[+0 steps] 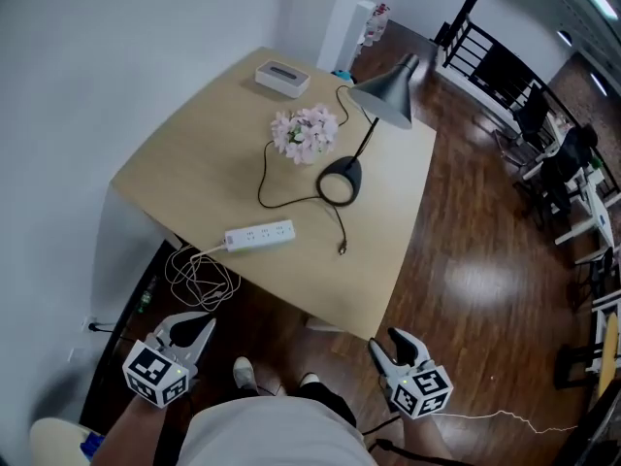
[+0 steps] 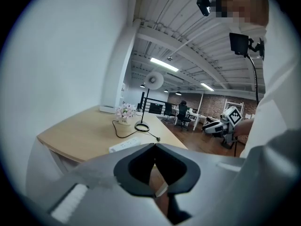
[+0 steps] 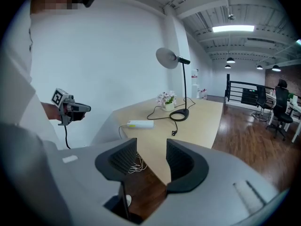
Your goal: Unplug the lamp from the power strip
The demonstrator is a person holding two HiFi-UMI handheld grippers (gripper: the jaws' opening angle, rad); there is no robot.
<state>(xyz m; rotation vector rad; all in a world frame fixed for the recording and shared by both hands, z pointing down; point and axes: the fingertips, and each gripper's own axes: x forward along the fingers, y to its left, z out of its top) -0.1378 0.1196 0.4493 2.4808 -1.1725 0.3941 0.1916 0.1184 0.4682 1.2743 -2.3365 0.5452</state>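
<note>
Left gripper (image 2: 154,145) fills the bottom of the frame, jaw tips together, nothing between them. At the tips' 9 o'clock the strip (image 2: 124,145) lies on the table (image 2: 75,133). Lamp (image 2: 154,81) stands at 12 o'clock, its plug (image 2: 158,139) loose on the wood, apart from the strip. Flowers (image 2: 124,111) sit at the lamp base's 10 o'clock. Right gripper (image 2: 221,125) hangs at 3 o'clock

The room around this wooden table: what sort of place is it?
Most likely an open-plan office or studio: office chairs stand beyond a black railing, strip lights hang from a bare beamed ceiling, and there is a dark wooden floor.
</note>
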